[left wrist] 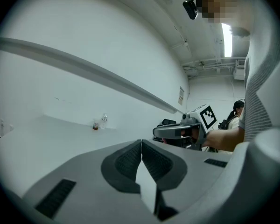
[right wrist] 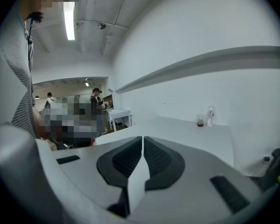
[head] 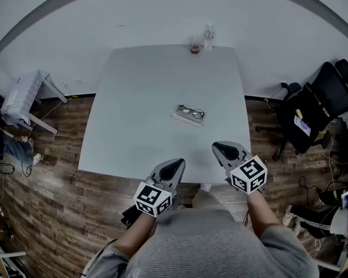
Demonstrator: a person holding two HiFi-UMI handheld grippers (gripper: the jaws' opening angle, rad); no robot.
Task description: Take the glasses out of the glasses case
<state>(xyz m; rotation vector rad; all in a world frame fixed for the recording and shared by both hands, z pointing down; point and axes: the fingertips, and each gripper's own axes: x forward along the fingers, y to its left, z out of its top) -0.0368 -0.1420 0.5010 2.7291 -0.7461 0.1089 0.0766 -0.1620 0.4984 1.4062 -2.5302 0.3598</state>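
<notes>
The glasses (head: 192, 112) lie on top of a pale flat glasses case (head: 181, 119) right of the middle of the table (head: 133, 109). At the table's near edge, the left gripper (head: 176, 164) and right gripper (head: 221, 147) are both clenched on nothing. A cup (head: 194, 48) and a bottle (head: 208, 37) stand at the table's far edge.

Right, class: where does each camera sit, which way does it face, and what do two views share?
Head view: on the person's head, facing steeply down at table and glasses; left tongs, right tongs, shirt show.
Left gripper view: on the left tongs, facing along shut jaws over the table; right tongs, forearm show.
Right gripper view: on the right tongs, facing along shut jaws over the table; sleeve shows.
Shared: both gripper views catch the far-edge cup and bottle.
</notes>
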